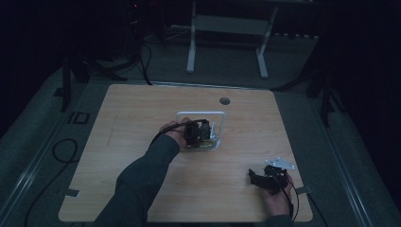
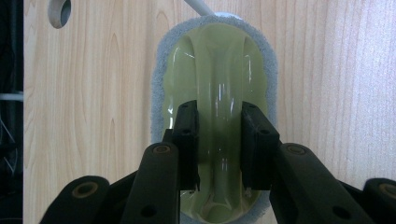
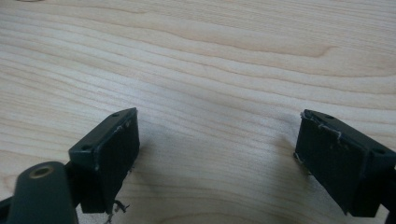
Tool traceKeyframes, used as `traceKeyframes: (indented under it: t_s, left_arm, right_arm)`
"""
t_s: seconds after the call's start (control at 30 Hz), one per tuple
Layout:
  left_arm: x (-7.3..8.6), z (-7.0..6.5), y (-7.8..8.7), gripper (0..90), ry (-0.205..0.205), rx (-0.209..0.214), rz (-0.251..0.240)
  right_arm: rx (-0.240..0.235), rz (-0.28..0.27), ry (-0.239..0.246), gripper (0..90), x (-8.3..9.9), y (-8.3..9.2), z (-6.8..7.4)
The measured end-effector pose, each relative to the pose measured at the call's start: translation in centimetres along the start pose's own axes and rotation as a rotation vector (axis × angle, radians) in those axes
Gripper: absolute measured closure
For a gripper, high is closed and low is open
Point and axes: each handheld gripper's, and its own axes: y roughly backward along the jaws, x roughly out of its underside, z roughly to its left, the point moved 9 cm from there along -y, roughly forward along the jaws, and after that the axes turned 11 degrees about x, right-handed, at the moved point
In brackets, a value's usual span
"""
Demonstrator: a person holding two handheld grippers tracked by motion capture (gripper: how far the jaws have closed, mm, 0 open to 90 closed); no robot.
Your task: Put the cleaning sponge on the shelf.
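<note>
A yellow-green plastic scrubber (image 2: 217, 60) with a grey pad rim lies flat on the wooden table (image 1: 137, 113). My left gripper (image 2: 217, 121) points down at it, and its jaws are shut on the raised middle ridge of the scrubber. In the high view the left gripper (image 1: 195, 133) sits at the table's centre, over the scrubber (image 1: 195, 149). My right gripper (image 1: 257, 178) rests near the front right edge, held in a hand. In its own view the right gripper (image 3: 219, 135) stands open over bare wood, with nothing between its fingers.
A white wire frame (image 1: 201, 113) stands just behind the scrubber; one of its white rods (image 2: 198, 5) touches the scrubber's far end. A round cable hole (image 1: 224, 100) lies at the table's back. Stands and cables sit on the dark floor beyond.
</note>
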Motion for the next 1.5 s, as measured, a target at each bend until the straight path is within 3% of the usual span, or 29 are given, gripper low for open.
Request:
traceKeyframes:
  t_s: [0.73, 0.93, 1.2, 1.5]
  left_arm:
    - [0.4, 0.6, -0.9, 70.7, 0.019, -0.007, 0.019]
    - [0.4, 0.8, -1.1, 69.8, 0.019, -0.026, 0.027]
    - [0.6, 1.2, -1.0, 67.1, 0.004, -0.067, 0.048]
    - [0.6, 1.4, -0.9, 58.8, 0.037, -0.067, 0.037]
  right_arm:
    - [0.000, 0.000, 0.001, 13.1, 0.0, 0.0, 0.0]
    - [0.000, 0.000, 0.000, 13.1, 0.0, 0.0, 0.0]
    - [0.000, 0.000, 0.000, 13.1, 0.0, 0.0, 0.0]
    - [0.000, 0.000, 0.000, 13.1, 0.0, 0.0, 0.0]
